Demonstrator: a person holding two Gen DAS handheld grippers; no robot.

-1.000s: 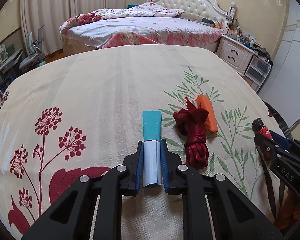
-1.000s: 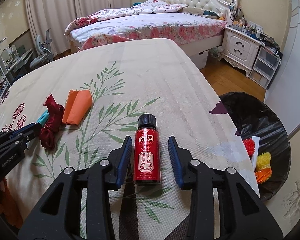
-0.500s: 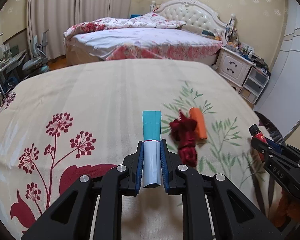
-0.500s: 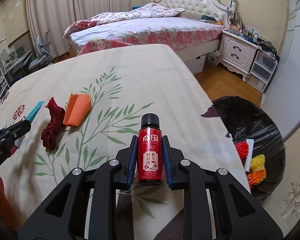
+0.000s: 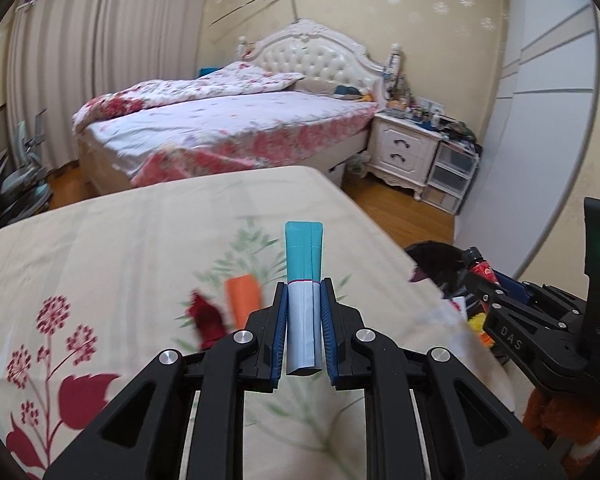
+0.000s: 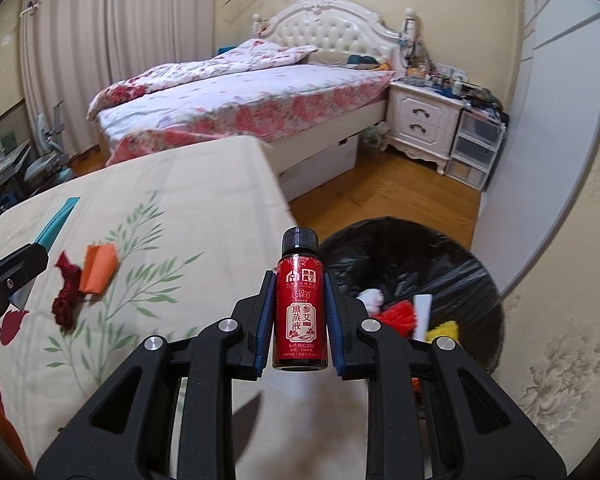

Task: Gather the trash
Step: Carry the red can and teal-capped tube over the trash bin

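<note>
So the big change: both my hands came up off the cloth-covered surface [image 6: 204,184] and swung over toward the black trash bag [image 6: 460,264] sitting on the floor past its corner. A second ago both pieces were still lying flat on the cloth; by this point they were in the air and the bag filled a good chunk of my right view, already holding a few colourful scraps. I'd say that put me in the carry stage for these two, with the drop still to come.

My right gripper [image 6: 300,312] had just finished closing, going from wide apart to snug around the little red bottle [image 6: 301,308], pads pressed on both sides of the label, black cap pointing out toward the bag.

My left gripper [image 5: 304,320] was clamped nearly all the way shut on the teal-and-white paper packet [image 5: 304,280], teal end sticking out front.

Left behind on the surface: the orange paper scrap [image 6: 98,268] and the dark red ribbon [image 6: 66,296] just beside it, touching or nearly. Those looked like the next pickup.
</note>
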